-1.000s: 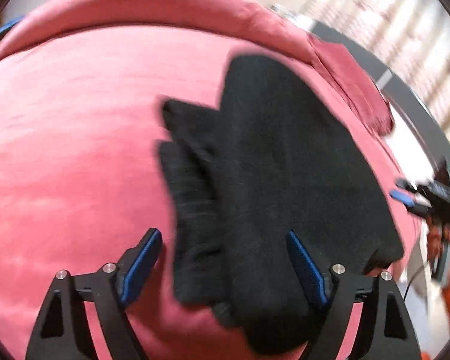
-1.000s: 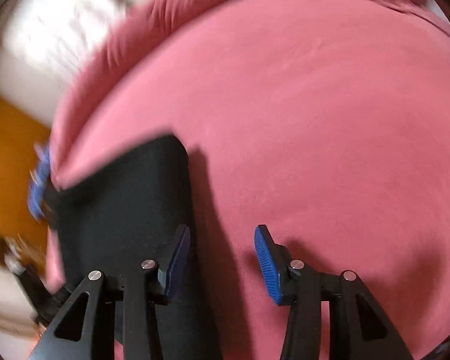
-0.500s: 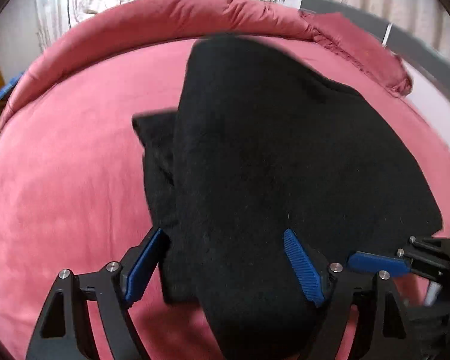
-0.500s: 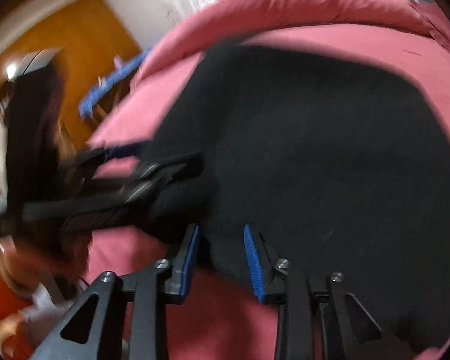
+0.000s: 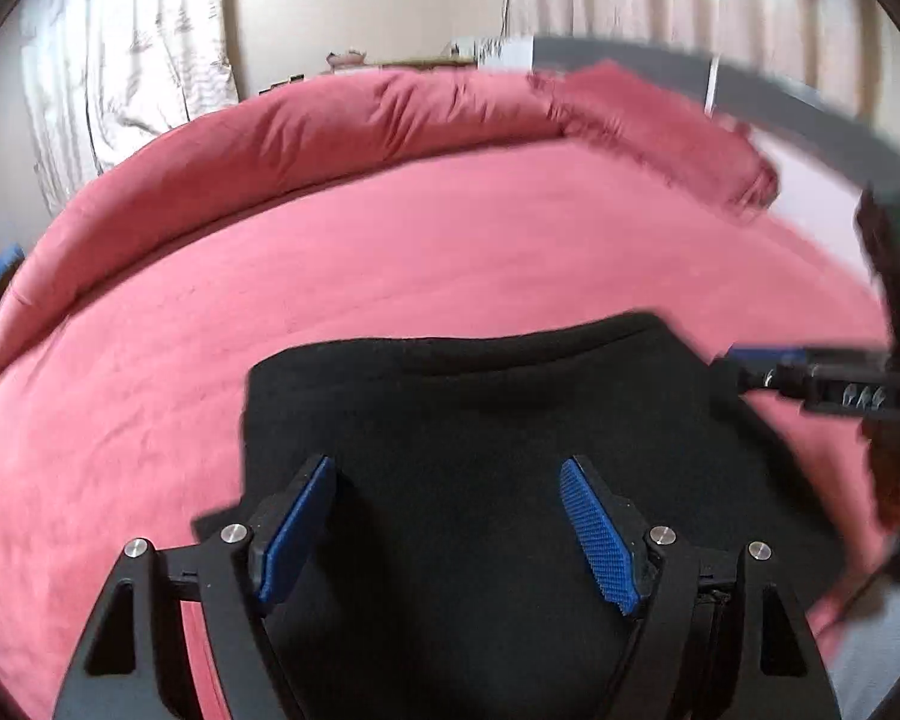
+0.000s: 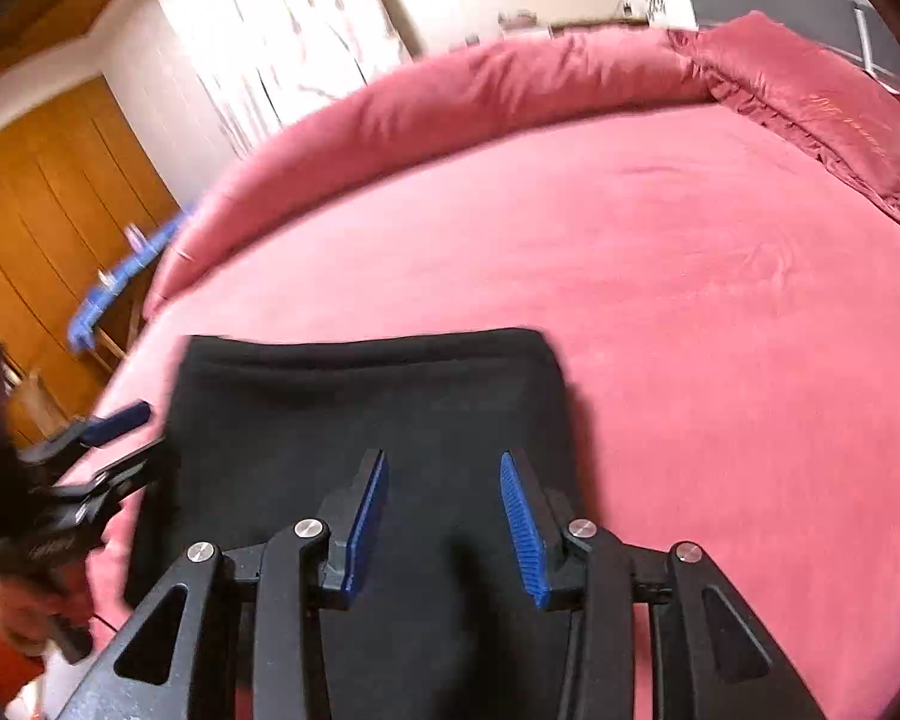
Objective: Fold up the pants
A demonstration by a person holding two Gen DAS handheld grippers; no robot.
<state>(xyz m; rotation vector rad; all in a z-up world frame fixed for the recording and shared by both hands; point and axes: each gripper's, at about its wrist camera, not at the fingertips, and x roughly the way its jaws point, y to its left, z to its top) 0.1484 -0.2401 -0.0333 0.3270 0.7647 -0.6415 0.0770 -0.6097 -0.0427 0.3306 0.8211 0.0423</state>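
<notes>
Now that the pants [image 5: 510,438] lie flat as a compact black rectangle at the near edge of the red bed [image 5: 390,252], a fold is judged to have just been laid down. Both grippers are seen above the cloth with nothing pinched. The left gripper [image 5: 450,528] is released, its jaws spread wide after closing a little in the last half second, with cloth seen only below the gap. The right gripper [image 6: 444,522] is released too, its jaws standing narrower and having just opened slightly, the pads clear of the fabric. In the right wrist view the left gripper is seen at the pants' left edge; contact there cannot be told because of blur. Compared with a second ago, the pants are changed from a long, uneven spread with a loose flap on one side to a shorter stack with a straight far edge and layered hems visible. Half a second ago the cloth filled most of both views; now far more bare bed is shown beyond it. One more fold or a smoothing pass is judged to remain.
</notes>
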